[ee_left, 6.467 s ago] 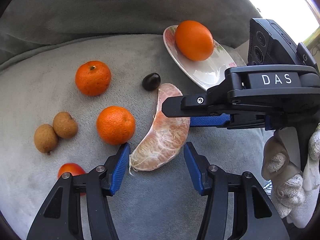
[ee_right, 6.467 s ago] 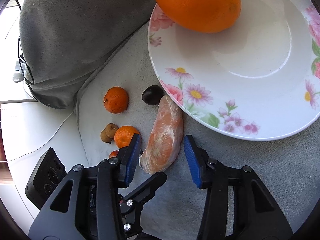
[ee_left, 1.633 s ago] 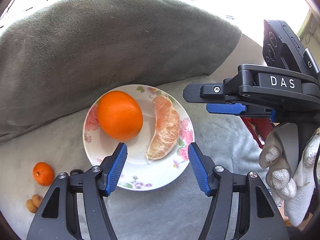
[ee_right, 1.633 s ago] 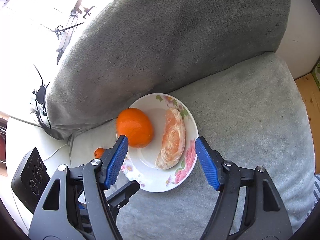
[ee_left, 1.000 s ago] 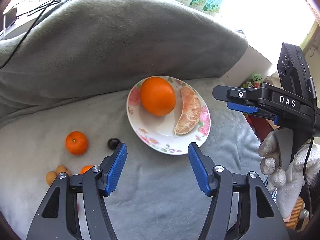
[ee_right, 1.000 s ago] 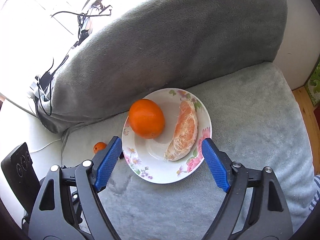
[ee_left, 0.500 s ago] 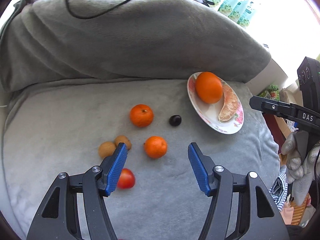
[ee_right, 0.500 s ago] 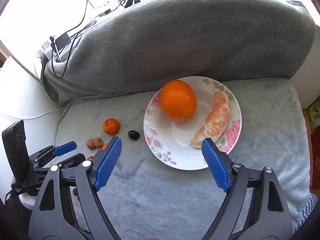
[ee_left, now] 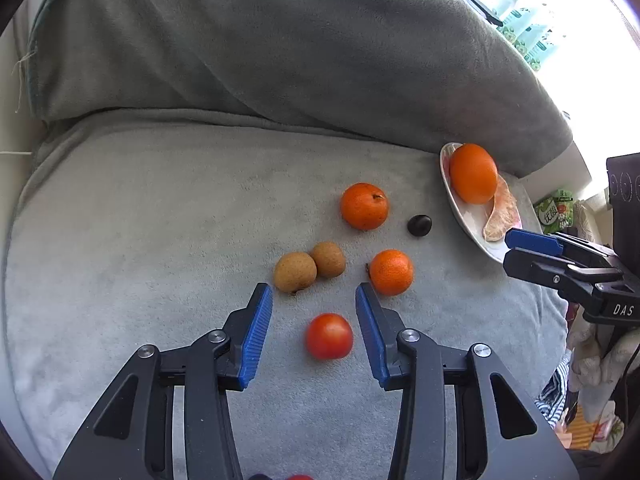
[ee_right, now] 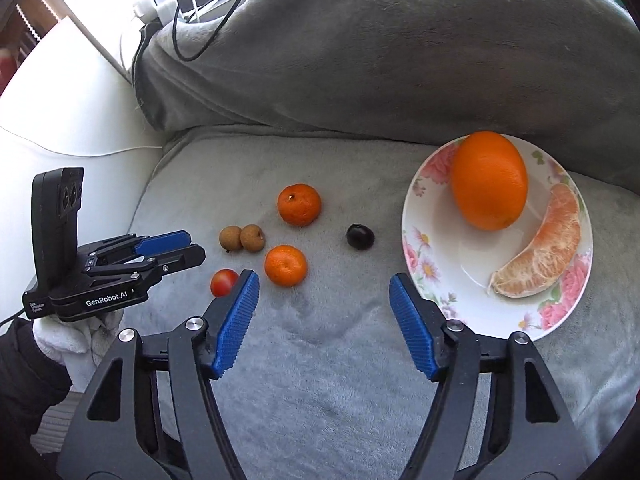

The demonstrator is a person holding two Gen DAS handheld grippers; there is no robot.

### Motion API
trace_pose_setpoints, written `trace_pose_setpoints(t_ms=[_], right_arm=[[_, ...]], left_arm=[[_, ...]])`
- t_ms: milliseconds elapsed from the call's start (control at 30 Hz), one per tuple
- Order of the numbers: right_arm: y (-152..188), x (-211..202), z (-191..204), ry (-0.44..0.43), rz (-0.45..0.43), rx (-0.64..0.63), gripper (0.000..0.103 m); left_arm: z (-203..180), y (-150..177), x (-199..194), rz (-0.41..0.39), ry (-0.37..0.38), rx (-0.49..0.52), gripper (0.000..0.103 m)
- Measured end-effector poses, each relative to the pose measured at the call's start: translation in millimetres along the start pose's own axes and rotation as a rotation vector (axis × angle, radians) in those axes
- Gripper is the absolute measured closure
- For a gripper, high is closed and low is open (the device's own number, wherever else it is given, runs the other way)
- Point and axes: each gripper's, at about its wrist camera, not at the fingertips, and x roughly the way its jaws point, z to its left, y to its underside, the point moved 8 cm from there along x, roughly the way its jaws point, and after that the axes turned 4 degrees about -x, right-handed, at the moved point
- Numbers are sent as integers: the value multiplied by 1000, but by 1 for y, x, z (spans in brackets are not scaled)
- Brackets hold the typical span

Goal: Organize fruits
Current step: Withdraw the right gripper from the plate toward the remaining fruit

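Your left gripper (ee_left: pixel 314 330): jaws just narrowed, still apart around red tomato (ee_left: pixel 329 336), untouched.
Your right gripper (ee_right: pixel 324 322): narrowed, apart, empty.
Writing: "DAS", "GenRobot.AI".

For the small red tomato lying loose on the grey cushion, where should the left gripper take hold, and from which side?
Grip the red tomato across its widest middle, coming down from above. It is round and smooth and sits alone on the soft grey cushion, clear of the two longans. The left gripper, whose jaws have just been closing, already straddles it without touching.
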Motion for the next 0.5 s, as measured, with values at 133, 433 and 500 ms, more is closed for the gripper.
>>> trace_pose_setpoints(t_ms=[133,433,500], right_arm=[[1,16,13,-10,33,-40,39],[-2,45,23,-26,83,-76,46],[-2,50,24,-29,93,-81,47]], left_arm=[[2,-2,9,20,-1,7,62],[10,-3,28,58,-3,8,66],[12,-3,31,66,-4,12,66]])
